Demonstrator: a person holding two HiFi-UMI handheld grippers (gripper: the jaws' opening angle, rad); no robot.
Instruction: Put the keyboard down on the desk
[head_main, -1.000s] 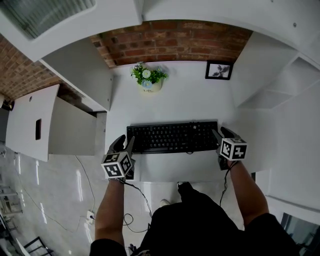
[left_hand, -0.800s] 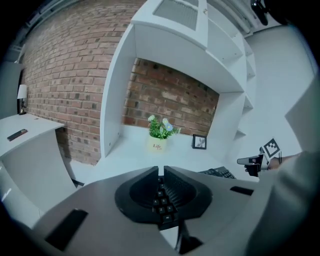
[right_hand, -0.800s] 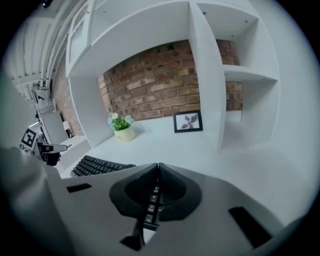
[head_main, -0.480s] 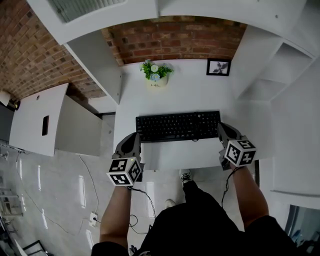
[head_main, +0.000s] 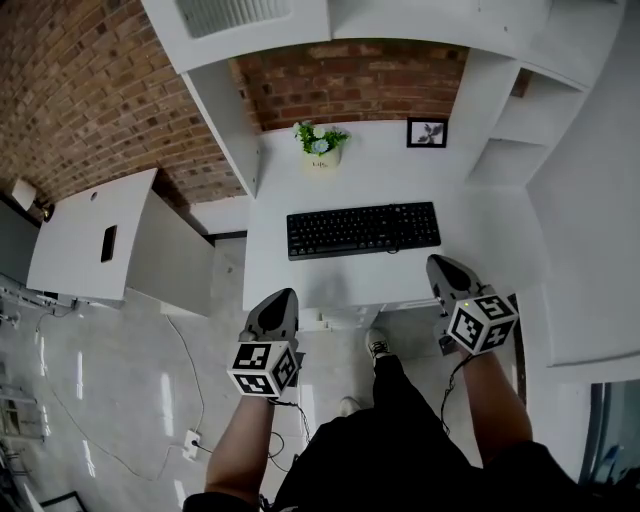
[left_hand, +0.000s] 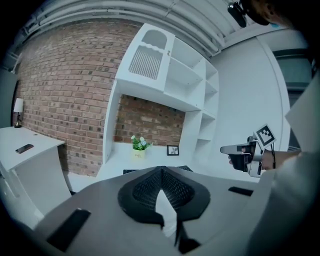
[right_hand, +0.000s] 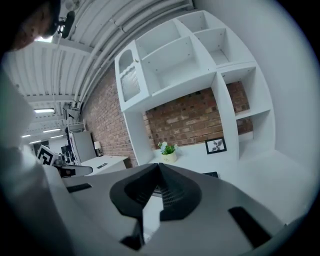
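- At mid-frame in the head view, the black keyboard (head_main: 363, 230) lies flat on the white worktop (head_main: 350, 190), near its front edge.
- Lower left, the left gripper (head_main: 281, 298) hangs off the worktop's front edge, jaws closed on nothing.
- Lower right, the right gripper (head_main: 441, 266) shows by the worktop's front corner, jaws likewise together and empty.
- Toward the top, a potted plant (head_main: 320, 145) and a framed picture (head_main: 427, 132) stand behind the keyboard.

keyboard (head_main: 362, 230) black; desk (head_main: 350, 188) white; wall (head_main: 90, 110) red brick; picture frame (head_main: 427, 132) black; plant (head_main: 320, 138) green
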